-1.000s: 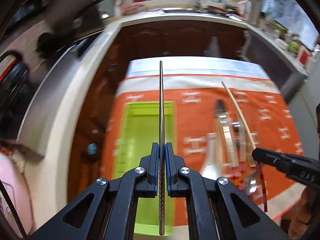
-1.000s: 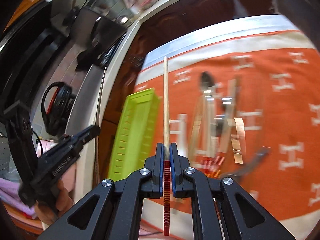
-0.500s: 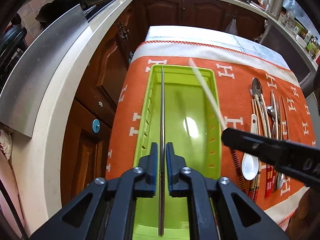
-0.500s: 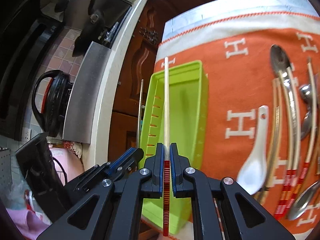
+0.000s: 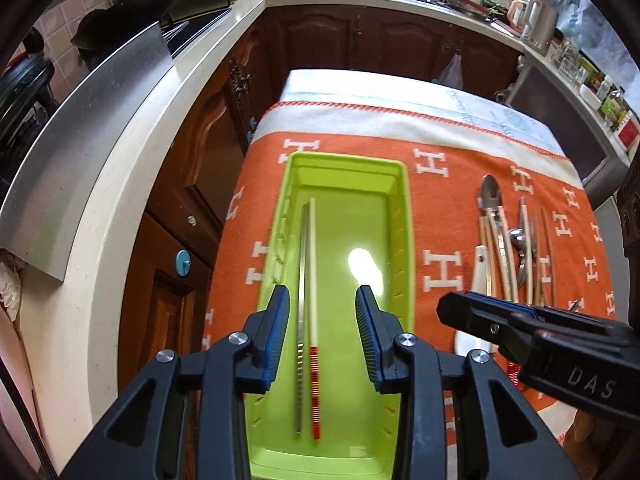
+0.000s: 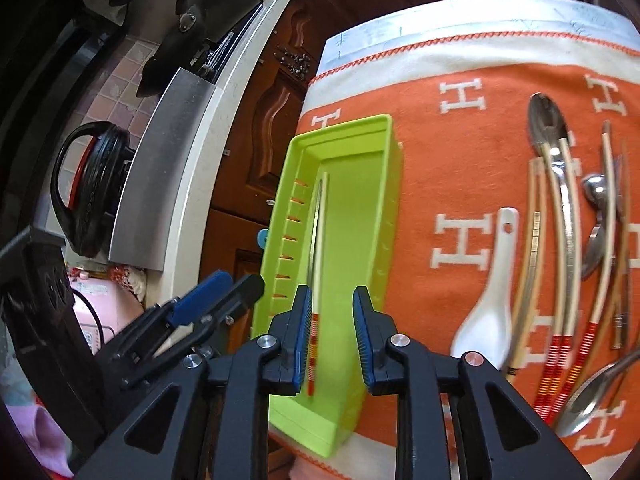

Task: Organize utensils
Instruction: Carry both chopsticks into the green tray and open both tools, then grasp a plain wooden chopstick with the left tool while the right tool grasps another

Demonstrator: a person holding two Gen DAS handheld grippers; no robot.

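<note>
Left tongs (image 5: 322, 334) are standing partly open; their jaws have just been opening, and I am seeing nothing pressed between the pads. They are hanging over the near half of the green tray (image 5: 402, 240). Below the gap, the metal chopstick (image 5: 301, 280) and the pale chopstick with red-banded end (image 5: 313, 280) are lying side by side, touching or nearly so, on the tray floor along its left wall.

Right tongs (image 6: 331, 334) are also standing parted, a little narrower, jaws likewise just opening. The red-banded end shows just inside the left pad; I cannot tell if it is brushing it, but it is not clamped.

Tray is sitting on the orange cloth (image 5: 440, 216) covering the counter, near its left edge. Right of the tray, well apart: white ceramic spoon (image 6: 490, 300), more chopsticks (image 6: 566, 280), metal spoons (image 6: 546, 120), in a loose row.

Beyond, dark wood cabinets (image 5: 360, 44).
</note>
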